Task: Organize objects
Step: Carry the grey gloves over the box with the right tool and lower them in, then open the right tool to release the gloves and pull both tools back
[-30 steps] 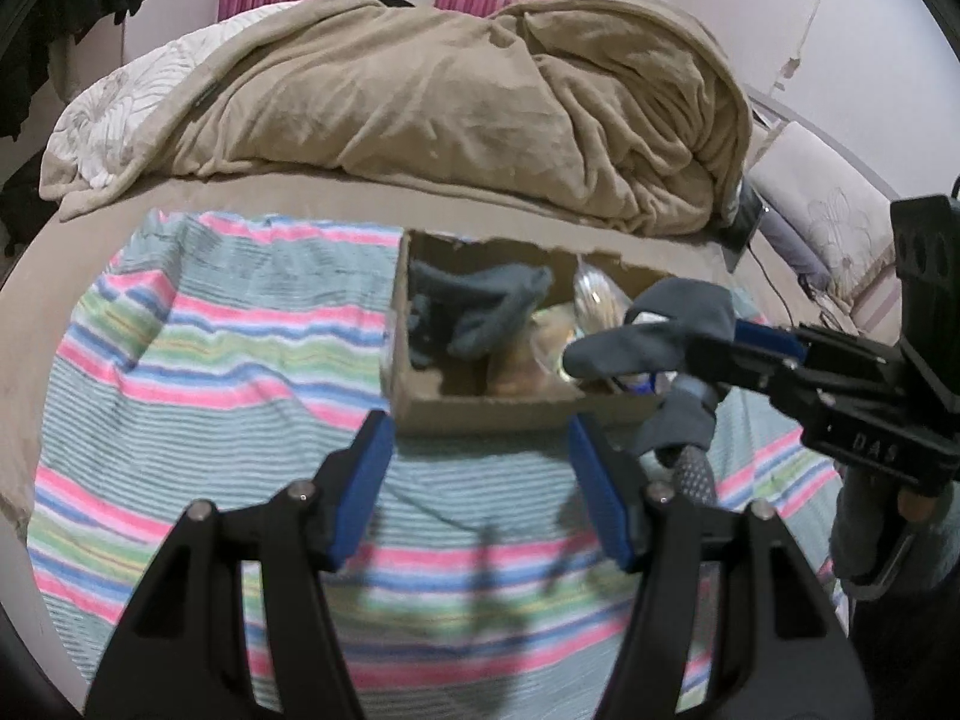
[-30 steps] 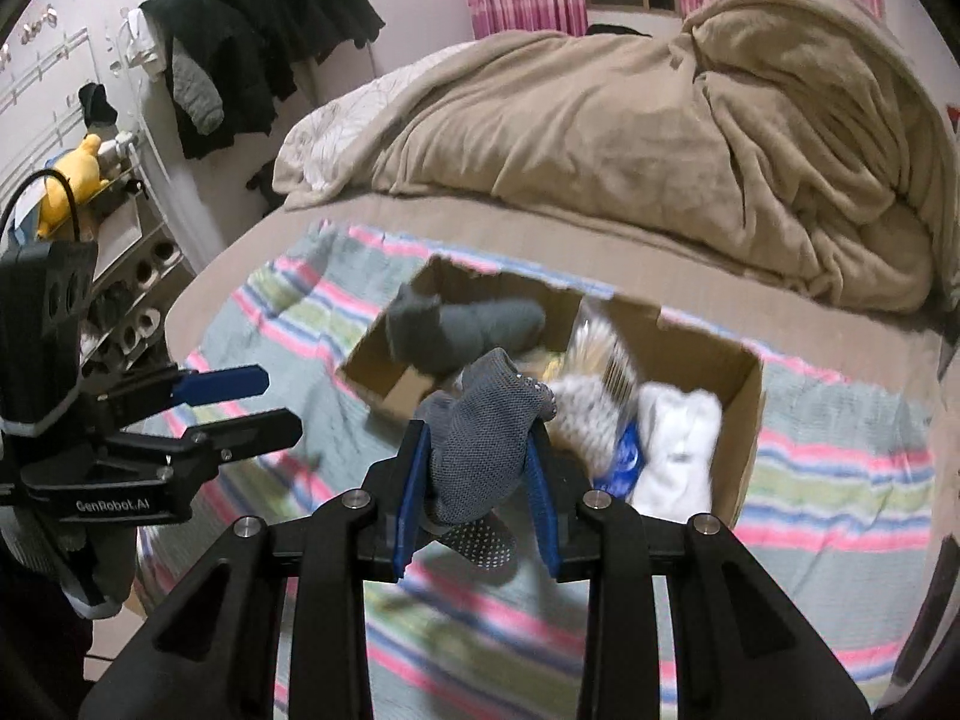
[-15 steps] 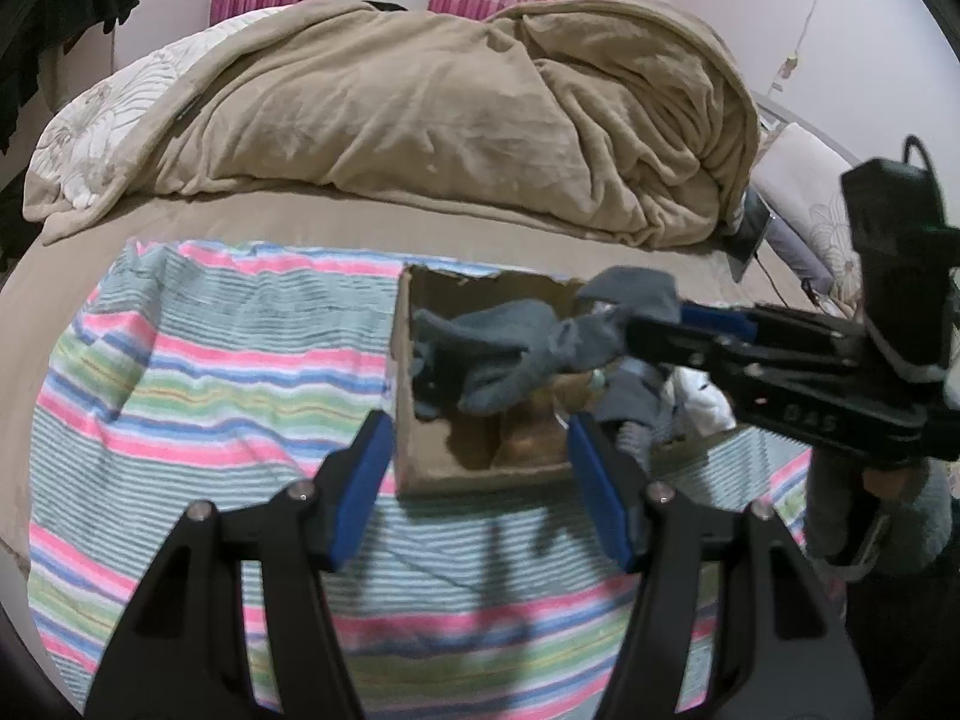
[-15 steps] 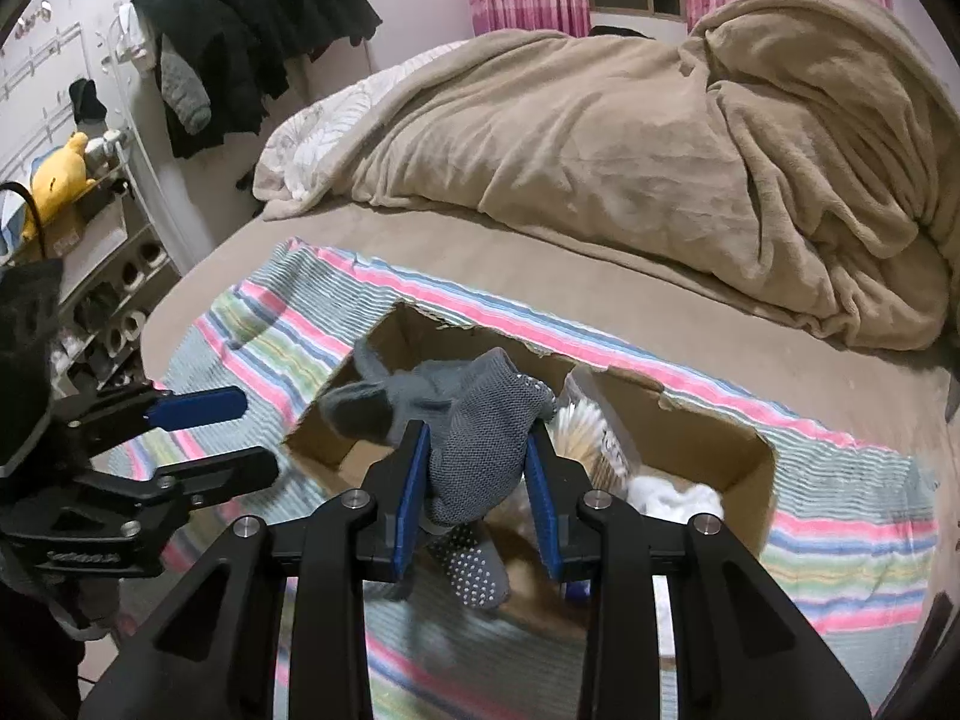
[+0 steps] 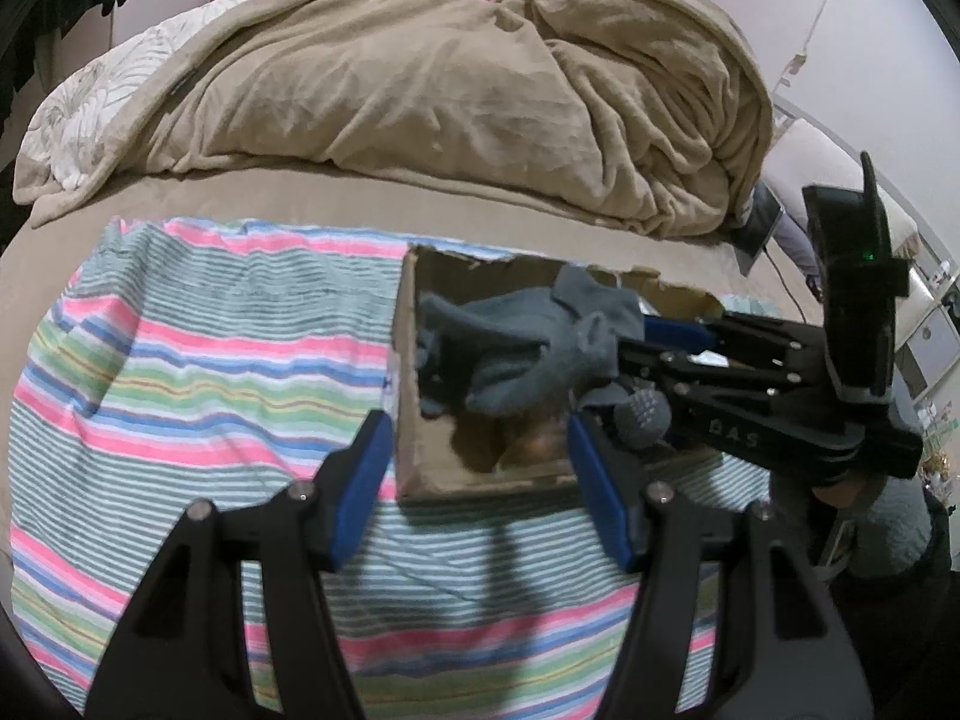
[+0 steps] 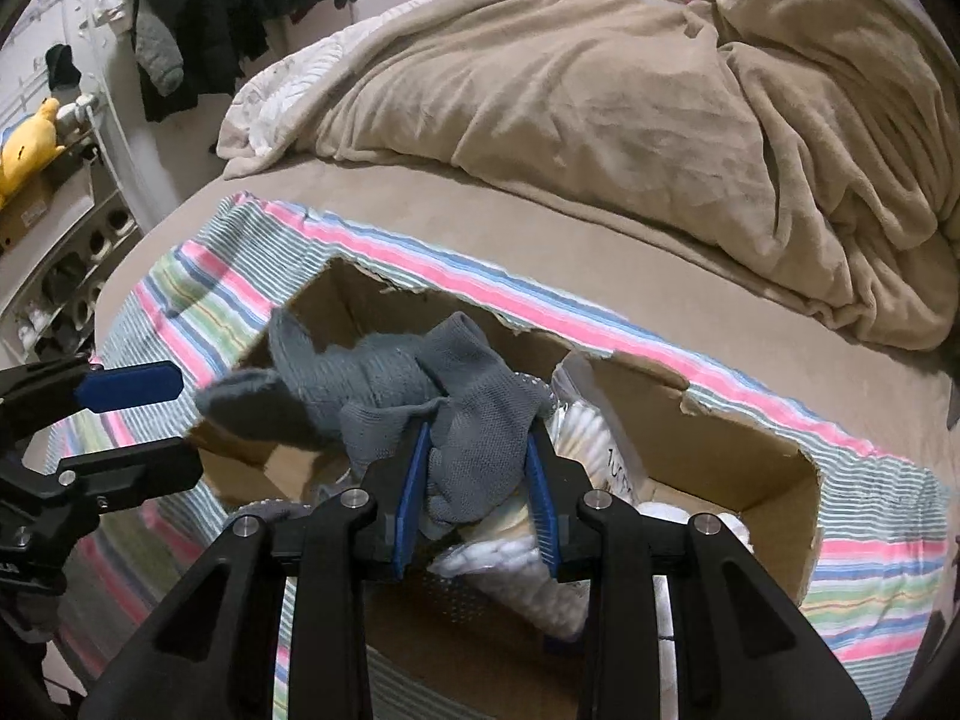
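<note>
Right wrist view: the right gripper (image 6: 475, 489) is clenched on a grey sock (image 6: 474, 438), its blue pads pinching the bunched knit from both sides. The grip sits on the sock's middle, so a dotted end dangles below the pads, probably so the sock can be lowered whole. It hangs over the left end of an open cardboard box (image 6: 774, 462) that rests on a striped cloth (image 6: 870, 564) spread across a bed. A second grey sock (image 6: 312, 384) is draped over the box's near-left rim, touching the held one; pairing them looks like the aim.

Inside the box, to the right of the socks, sit a clear pack of cotton swabs (image 6: 585, 426) and white padded items, too jumbled to name. The box's far rim is torn and ragged.

Left wrist view: the left gripper (image 5: 477, 483) hangs released, jaws apart with nothing between them, just in front of the box's near wall, likely standing by to steady it. Tan, blurred objects lie on the box floor at this end. A rumpled beige blanket (image 5: 456, 96) fills the far side of the bed.
</note>
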Demonstrator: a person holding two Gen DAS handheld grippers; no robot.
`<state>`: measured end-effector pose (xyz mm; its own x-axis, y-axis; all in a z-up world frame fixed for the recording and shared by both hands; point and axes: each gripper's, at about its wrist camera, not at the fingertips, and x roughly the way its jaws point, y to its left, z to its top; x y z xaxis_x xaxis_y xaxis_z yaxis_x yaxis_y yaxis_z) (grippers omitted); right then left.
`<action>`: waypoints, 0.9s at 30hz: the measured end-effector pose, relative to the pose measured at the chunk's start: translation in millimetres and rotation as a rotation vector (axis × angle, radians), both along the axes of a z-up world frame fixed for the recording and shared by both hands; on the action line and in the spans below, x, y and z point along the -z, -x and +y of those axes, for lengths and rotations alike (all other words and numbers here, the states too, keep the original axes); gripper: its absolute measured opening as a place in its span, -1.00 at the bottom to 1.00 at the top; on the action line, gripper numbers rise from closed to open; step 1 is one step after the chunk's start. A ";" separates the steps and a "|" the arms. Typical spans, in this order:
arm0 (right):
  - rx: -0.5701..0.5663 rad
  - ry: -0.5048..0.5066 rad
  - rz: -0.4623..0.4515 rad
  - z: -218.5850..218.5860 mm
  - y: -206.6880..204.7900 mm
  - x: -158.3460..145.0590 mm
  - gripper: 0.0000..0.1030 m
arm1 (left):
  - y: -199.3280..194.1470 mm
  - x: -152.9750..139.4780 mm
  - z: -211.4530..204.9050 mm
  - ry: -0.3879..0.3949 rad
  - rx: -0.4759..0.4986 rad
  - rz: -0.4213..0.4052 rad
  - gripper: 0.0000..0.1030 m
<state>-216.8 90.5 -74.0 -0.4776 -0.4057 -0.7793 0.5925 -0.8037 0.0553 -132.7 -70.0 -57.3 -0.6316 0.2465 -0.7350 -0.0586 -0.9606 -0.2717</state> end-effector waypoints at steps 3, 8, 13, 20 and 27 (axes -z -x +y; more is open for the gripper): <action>0.006 -0.013 -0.004 -0.2 -1.1 3.3 -0.35 | -2.4 0.0 1.0 -0.001 0.000 -0.005 0.21; 0.029 0.018 -0.016 6.7 -3.2 -2.0 -0.23 | -7.0 -7.2 2.0 0.017 0.001 0.001 0.21; 0.024 0.058 -0.035 14.0 -11.6 -9.0 0.05 | -16.1 -17.1 5.9 0.031 -0.002 0.013 0.21; 0.024 0.074 -0.019 25.5 -31.7 -22.1 0.07 | -31.6 -30.2 17.0 0.043 0.009 0.029 0.21; 0.026 0.078 -0.017 35.4 -52.1 -30.5 0.08 | -48.8 -41.9 26.0 0.050 0.010 0.048 0.21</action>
<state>-164.7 125.9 -43.5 -0.4755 -0.4531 -0.7541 0.5697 -0.8117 0.1285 -83.9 -44.0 -15.4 -0.6639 0.2166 -0.7157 -0.0805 -0.9723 -0.2197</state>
